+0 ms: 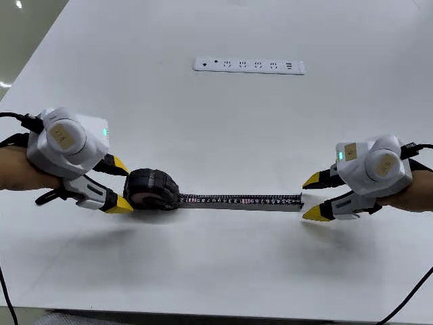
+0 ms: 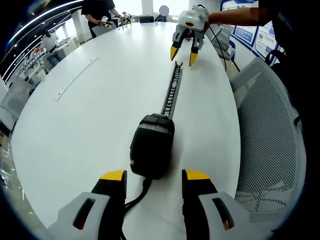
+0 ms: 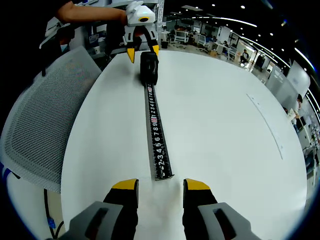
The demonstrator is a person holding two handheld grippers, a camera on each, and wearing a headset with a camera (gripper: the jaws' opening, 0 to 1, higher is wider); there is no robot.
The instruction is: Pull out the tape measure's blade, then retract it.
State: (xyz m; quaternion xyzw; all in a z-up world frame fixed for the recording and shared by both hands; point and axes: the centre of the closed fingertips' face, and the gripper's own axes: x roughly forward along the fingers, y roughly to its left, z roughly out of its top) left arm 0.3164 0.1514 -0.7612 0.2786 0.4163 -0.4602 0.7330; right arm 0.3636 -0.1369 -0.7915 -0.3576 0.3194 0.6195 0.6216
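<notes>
Lying on the worktop (image 1: 216, 101), the blade (image 1: 240, 200) runs right from the case (image 1: 151, 189). Left gripper (image 1: 122, 185) sits at the case, right gripper (image 1: 312, 198) at the blade's tip, fingers wide and empty. Pull-out looks done; retraction likely needs the case gripped first.

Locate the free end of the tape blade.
In the right gripper view the blade's end lies flat on the table just ahead of the right gripper's open jaws, ungripped; the case sits by the left gripper.
</notes>
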